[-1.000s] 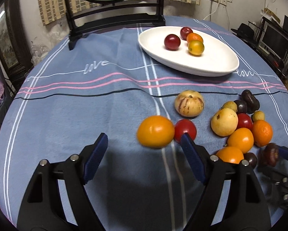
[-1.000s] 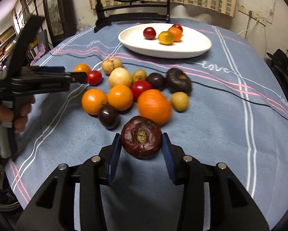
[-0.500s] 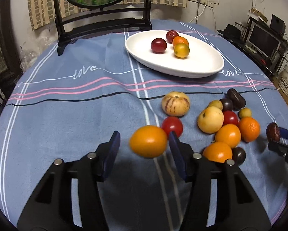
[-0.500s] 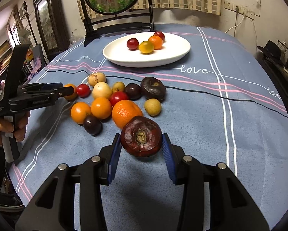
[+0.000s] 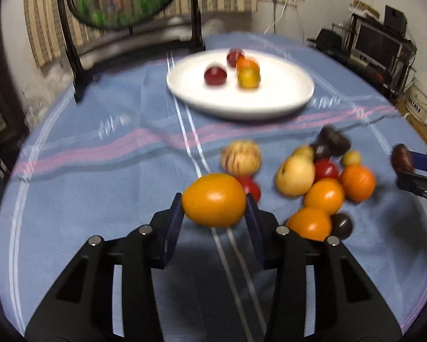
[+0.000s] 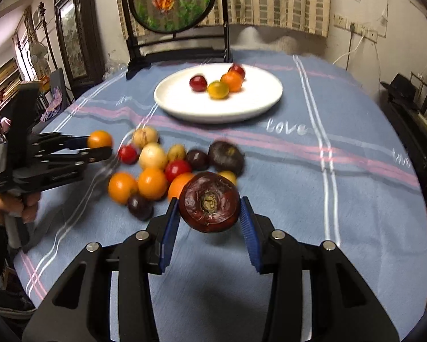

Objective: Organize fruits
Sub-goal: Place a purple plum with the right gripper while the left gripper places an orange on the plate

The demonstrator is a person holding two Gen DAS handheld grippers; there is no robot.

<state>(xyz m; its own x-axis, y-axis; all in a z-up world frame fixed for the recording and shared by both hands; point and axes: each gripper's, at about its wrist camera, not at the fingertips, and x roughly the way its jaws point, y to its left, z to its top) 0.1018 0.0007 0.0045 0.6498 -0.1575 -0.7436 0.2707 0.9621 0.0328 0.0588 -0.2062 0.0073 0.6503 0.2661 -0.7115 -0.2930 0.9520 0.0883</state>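
Left gripper point(image 5: 214, 208) closing on orange fruit point(image 5: 213, 199); right gripper point(image 6: 209, 218) clamps dark fruit point(image 6: 209, 201); plate point(image 5: 284, 97) fruit blurred.

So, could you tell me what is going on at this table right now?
A person is sorting fruit with a handheld gripper in each hand. The left gripper is closing on an orange fruit, its pads already against the fruit's sides. The right gripper is clamped on a dark purple fruit. A pile of mixed fruit lies on the blue tablecloth, and four fruits sit on the white plate.
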